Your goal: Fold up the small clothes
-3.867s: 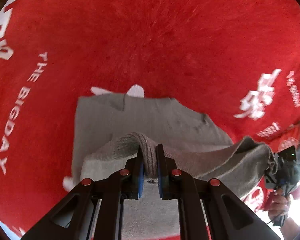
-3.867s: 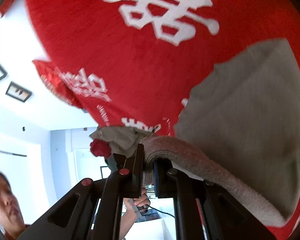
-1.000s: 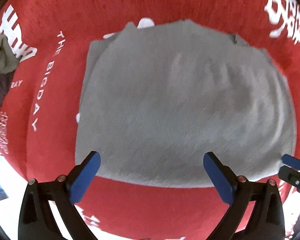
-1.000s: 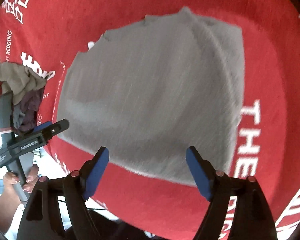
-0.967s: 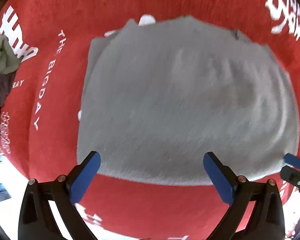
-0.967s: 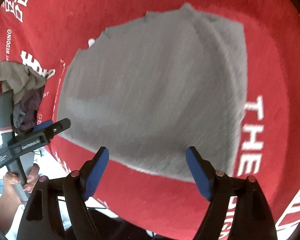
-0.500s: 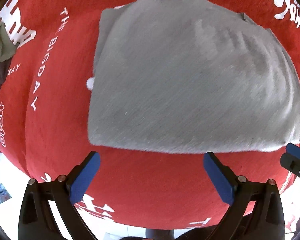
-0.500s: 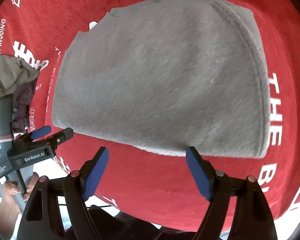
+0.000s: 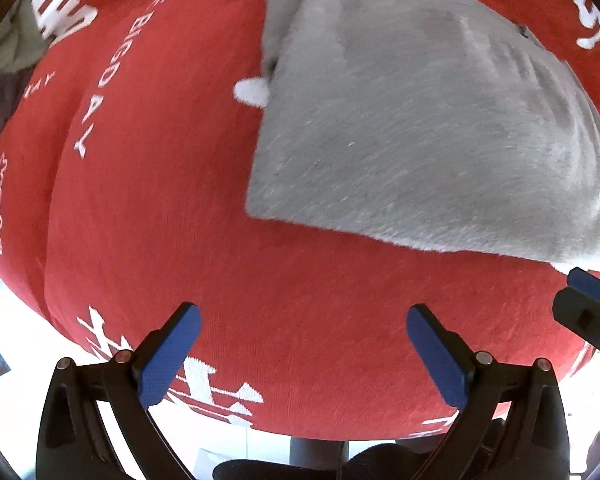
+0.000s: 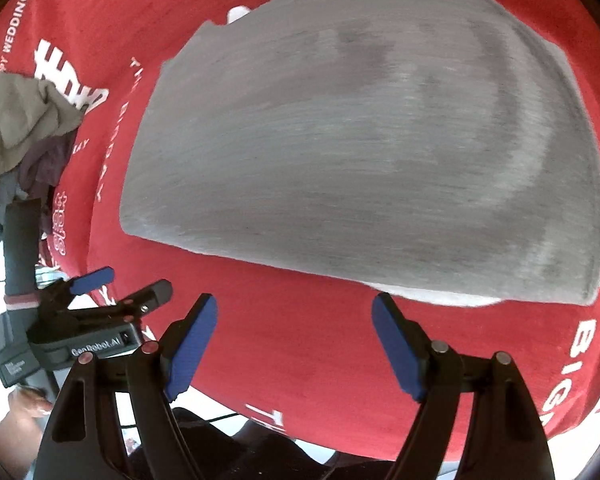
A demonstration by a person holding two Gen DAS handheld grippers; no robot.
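Both the left claw (image 9: 303, 350) and right claw (image 10: 294, 342) are hovering wide open, empty, near the folded garment (image 10: 360, 152) lying on the tabletop (image 9: 148, 220), where a careless regrasp risks dragging layers apart.

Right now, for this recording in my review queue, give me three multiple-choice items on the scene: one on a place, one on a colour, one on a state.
1. In the right wrist view, where is the heap of unfolded clothes?
A. at the left edge of the cloth
B. on the grey garment
C. between the fingers

2. What colour is the printed tablecloth?
A. blue
B. red
C. green

3. How does the folded grey knit garment lie?
A. hanging from the right gripper
B. bunched in the left gripper
C. flat, held by neither gripper

Answers:
1 A, the heap lies at the far left.
2 B, red with white lettering.
3 C, the left gripper and right gripper are open, short of its near edge.
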